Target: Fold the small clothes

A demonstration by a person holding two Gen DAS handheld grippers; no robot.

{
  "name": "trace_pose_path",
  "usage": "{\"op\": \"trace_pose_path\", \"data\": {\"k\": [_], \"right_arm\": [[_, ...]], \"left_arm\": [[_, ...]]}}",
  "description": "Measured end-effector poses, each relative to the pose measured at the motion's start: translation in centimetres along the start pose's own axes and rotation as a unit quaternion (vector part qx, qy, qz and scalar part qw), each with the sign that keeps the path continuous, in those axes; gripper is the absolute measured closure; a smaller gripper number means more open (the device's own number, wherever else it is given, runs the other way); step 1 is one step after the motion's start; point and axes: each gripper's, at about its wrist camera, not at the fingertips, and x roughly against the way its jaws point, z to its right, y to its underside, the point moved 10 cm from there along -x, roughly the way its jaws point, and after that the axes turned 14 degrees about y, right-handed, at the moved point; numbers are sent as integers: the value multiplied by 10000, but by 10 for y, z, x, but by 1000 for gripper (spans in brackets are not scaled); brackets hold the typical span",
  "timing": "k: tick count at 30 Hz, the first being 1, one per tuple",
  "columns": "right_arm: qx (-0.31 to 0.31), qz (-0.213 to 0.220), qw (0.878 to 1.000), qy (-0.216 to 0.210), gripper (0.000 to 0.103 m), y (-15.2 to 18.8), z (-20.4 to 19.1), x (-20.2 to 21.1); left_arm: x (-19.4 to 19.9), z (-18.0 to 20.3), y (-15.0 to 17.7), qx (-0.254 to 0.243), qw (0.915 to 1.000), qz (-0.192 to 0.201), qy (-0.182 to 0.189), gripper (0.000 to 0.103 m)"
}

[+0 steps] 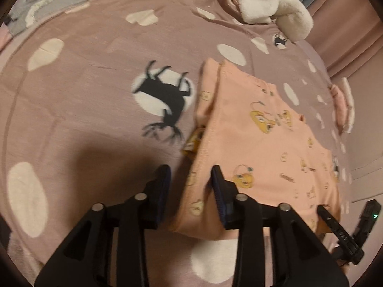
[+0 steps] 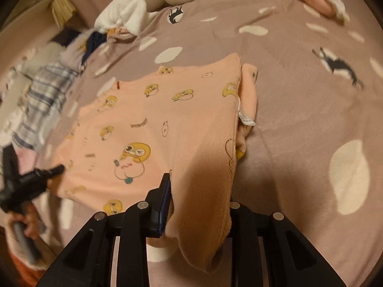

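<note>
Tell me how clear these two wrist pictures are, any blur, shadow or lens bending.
Left wrist view: warm dim light; the left gripper casts a dark shadow on the bedspread, and the deer print is slightly smeared. Right wrist view: the plaid cloth at the left edge is motion-blurred, and the peach garment is shadowed near the right gripper. Both bulge, with black corners.

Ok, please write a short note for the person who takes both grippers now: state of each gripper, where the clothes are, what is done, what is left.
Left gripper: open; the edge of the pink garment lies between its jaws, not pinched.
Right gripper: garment fabric is bunched between its jaws and covers one finger; grip unclear.
Garment: on the bedspread, seemingly folded over along one side, near end raised.
Left to do: let go, flatten, finish the fold. More clothes wait in the pile.
</note>
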Motion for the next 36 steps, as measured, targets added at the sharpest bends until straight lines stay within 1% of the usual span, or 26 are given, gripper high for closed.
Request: {"op": "trace_pose_path", "data": {"k": [1,2,4,5,7,9,11,12,14,17,20,23,26,28,29,30,33,35,36], "right_arm": [[148,29,9997,194,76,1,0,1],[275,58,9990,358,74,2,0,1],[498,148,9954,801,62,3,4,3],[544,204,9934,987,58,3,8,5],[496,251,9907,1239,45,3,20,8],[257,184,9921,1216,44,5,35,8],[93,91,9930,1177,44,8,47,7],[4,61,9927,1208,42,10,54,7],[-65,58,9927,1205,40,11,58,10],[-36,95,9913,1313,37,11,60,13],[-19,94,9904,1383,34,11,60,13],[-66,57,9907,1358,33,9,61,12],[-192,61,9909,1333,31,5,64,14],[-319,111,9902,1354,29,1,69,16],[-416,155,9904,1309,28,-2,71,17],[-515,175,9910,1219,27,-3,72,18],[-939,178,9927,734,24,-10,75,18],[-1074,182,9931,431,24,-12,73,18],[-1125,170,9934,135,23,-14,68,19]], "left_arm": [[2,-3,0,-27,10000,18,-80,59],[3,-7,0,-46,9998,41,-169,58],[6,-13,-2,-34,9997,94,-244,56],[6,-16,-2,-19,9997,93,-216,54],[7,-17,-3,-23,9997,89,-211,49],[10,-18,-2,-67,9995,94,-298,44],[14,-21,-3,-106,9989,117,-452,35],[15,-23,-4,-105,9985,125,-524,33],[19,-28,-4,-90,9977,121,-665,24],[19,-34,-4,-60,9971,56,-751,21],[21,-34,-5,-70,9972,50,-749,20],[22,-35,-5,-85,9970,63,-765,17],[23,-36,-6,-47,9973,60,-724,17],[28,-36,-8,-30,9964,126,-834,18],[33,-37,-10,-52,9956,189,-917,17],[35,-36,-12,-79,9954,240,-925,17],[44,-28,-17,-45,9974,423,-585,12],[48,-21,-20,109,9980,576,-226,3],[49,-17,-21,162,9980,606,-45,1]]}}
